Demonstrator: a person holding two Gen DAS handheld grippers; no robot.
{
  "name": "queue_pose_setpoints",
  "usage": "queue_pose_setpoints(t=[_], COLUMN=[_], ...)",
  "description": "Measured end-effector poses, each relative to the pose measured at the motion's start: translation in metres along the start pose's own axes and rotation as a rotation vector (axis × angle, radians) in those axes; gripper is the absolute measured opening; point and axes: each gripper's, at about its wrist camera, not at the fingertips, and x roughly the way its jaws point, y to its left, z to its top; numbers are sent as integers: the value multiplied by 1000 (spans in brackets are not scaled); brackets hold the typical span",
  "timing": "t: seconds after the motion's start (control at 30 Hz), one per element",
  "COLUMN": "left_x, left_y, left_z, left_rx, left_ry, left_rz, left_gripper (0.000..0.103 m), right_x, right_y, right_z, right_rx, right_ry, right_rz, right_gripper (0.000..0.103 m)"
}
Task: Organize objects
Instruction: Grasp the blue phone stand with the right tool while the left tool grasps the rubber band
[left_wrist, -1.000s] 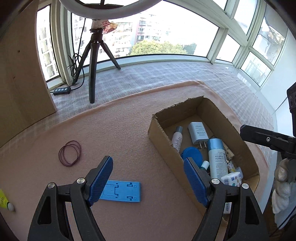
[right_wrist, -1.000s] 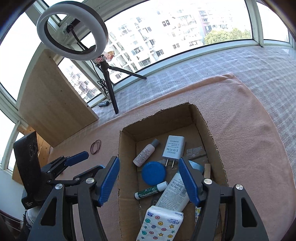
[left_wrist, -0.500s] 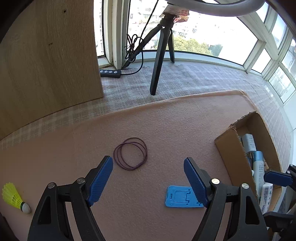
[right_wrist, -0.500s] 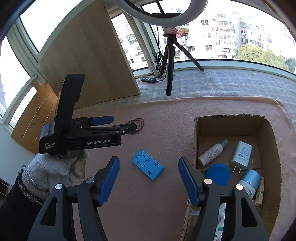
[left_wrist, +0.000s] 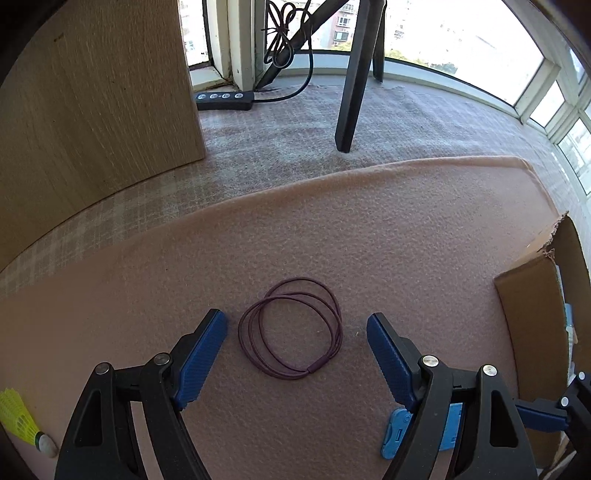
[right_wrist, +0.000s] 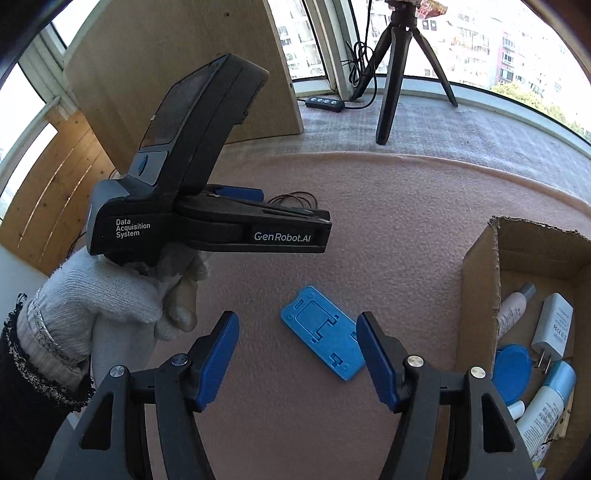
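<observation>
Between my left gripper's (left_wrist: 295, 328) wide, empty jaws lies the purple hair-tie loop (left_wrist: 291, 328), flat on the pink worktop cloth (left_wrist: 332, 229), so I'm lined up to pinch it. Just ahead of my right gripper (right_wrist: 297, 332), half-open and empty, sits the blue phone stand (right_wrist: 321, 332); farther right, the cardboard box (right_wrist: 480, 288) waits.

pink felt mat (left_wrist: 369, 229); purple elastic loops (left_wrist: 291, 328) at centre; blue phone stand (right_wrist: 325, 332); yellow shuttlecock (left_wrist: 18, 421) at 8 o'clock; brown cardboard box (right_wrist: 480, 280) at 3 o'clock; pale checked cloth (left_wrist: 110, 218); white knit glove (right_wrist: 103, 299).
</observation>
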Motion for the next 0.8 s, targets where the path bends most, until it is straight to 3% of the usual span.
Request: queue_pose_setpoints(t=[0.1, 0.27, 0.47, 0.63, 0.8], left_x=[0, -6, -11, -15, -20], left_y=[0, 16, 27, 38, 39], left_z=[-1, -3, -10, -19, -31], left_rx=[14, -8, -12, -53, -65], left_ry=[-7, -18, -18, -15, -17], left_rz=[29, 31, 17, -15, -24], left_gripper=[71, 37, 14, 5, 5], right_x=[11, 28, 52, 57, 57], right_y=[0, -5, -6, 1, 14], right_z=[3, 10, 15, 18, 7], right_rx=[-1, 17, 20, -25, -132], right_ry=[25, 73, 148, 184, 230], right_rz=[-29, -49, -81, -85, -92], right_gripper=[63, 64, 66, 77, 77])
